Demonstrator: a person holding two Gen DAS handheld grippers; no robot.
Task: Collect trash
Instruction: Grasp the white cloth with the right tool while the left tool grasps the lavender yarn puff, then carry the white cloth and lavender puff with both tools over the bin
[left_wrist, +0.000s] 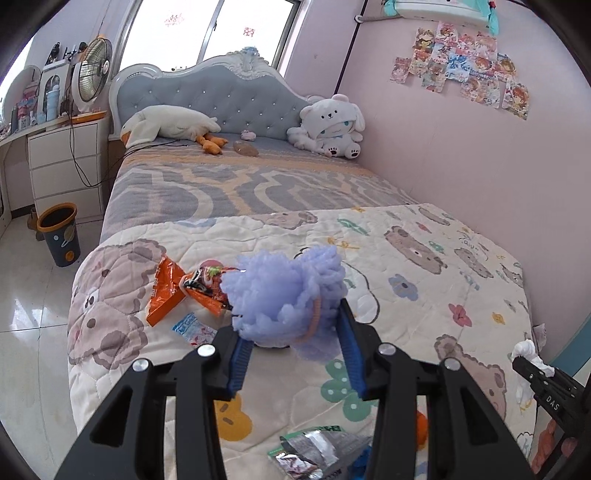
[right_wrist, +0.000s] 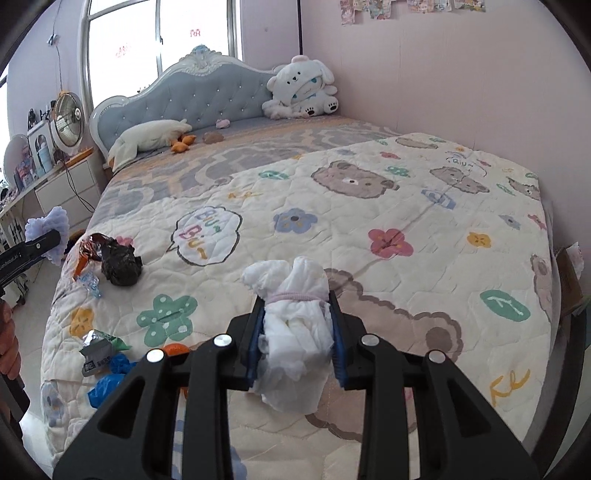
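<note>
My left gripper (left_wrist: 291, 328) is shut on a fluffy lilac puff (left_wrist: 284, 291) with a pink band, held above the bear-print quilt (left_wrist: 406, 280). My right gripper (right_wrist: 297, 314) is shut on a crumpled white tissue wad (right_wrist: 295, 325) tied with a pale pink band. The right gripper (left_wrist: 532, 363) with its tissue also shows at the right edge of the left wrist view. On the quilt lie orange snack wrappers (left_wrist: 166, 291), a blue-white sachet (left_wrist: 194, 328), a silver-green packet (left_wrist: 314, 448), a dark crumpled ball (right_wrist: 122, 264) and blue plastic (right_wrist: 110, 376).
A dark waste bin (left_wrist: 61, 234) with an orange rim stands on the tiled floor left of the bed. White drawers (left_wrist: 62, 166) and a fan (left_wrist: 92, 74) are behind it. Plush toys (left_wrist: 328, 127) lie at the headboard. A pink wall (left_wrist: 480, 166) runs along the right.
</note>
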